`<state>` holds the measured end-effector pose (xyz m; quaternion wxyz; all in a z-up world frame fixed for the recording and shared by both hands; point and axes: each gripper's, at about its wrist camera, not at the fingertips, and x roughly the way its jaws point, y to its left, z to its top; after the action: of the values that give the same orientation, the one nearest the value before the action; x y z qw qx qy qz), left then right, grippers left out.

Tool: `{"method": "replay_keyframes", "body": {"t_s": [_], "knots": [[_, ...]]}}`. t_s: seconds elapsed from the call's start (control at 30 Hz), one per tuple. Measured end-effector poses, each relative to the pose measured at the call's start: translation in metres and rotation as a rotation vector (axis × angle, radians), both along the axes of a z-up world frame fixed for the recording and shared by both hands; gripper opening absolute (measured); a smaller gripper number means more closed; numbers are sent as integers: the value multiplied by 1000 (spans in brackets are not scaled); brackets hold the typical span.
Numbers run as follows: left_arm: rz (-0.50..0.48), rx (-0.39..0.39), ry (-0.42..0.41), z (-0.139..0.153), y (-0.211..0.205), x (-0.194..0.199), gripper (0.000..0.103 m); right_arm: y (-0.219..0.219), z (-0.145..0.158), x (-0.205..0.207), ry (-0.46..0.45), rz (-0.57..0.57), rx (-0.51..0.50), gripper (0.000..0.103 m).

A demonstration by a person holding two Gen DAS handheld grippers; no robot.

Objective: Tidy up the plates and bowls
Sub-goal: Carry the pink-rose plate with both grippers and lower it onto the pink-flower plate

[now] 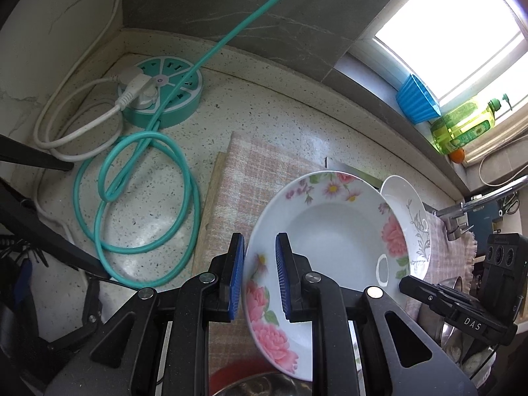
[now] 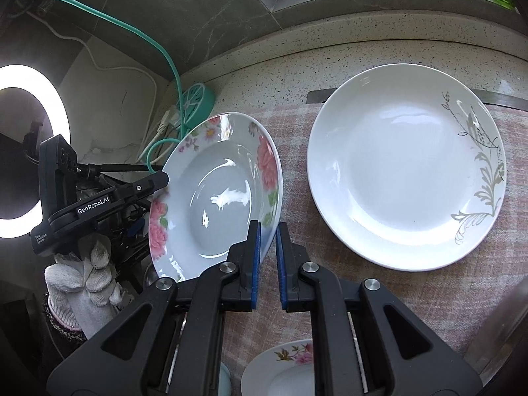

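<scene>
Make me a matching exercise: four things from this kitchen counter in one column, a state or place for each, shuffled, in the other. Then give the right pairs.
Things:
1. pink-flowered plate
2. white plate with grey leaf pattern
3. round teal power strip
4. blue ribbed cup

States or places:
A. on the window ledge
B. lying flat on the checked cloth
C. tilted, rim gripped on both sides
D. in the counter's corner, white plug in it

Pairs: 1-C, 2-B, 3-D, 4-A
</scene>
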<state>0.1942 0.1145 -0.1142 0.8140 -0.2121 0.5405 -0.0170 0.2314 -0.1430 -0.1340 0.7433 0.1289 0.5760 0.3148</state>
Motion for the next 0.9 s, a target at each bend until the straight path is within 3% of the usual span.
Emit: {"method": "replay_keyframes", "body": {"t_s": [0.5,0.9], "knots": [[-92,-32,-49,27,-51,-29,17,-54,23,-40,-25,-54,10,10],[-189,-57,-35,27,-97,-60,17,-96,24,-84,-20,-116,-2,10]]}}
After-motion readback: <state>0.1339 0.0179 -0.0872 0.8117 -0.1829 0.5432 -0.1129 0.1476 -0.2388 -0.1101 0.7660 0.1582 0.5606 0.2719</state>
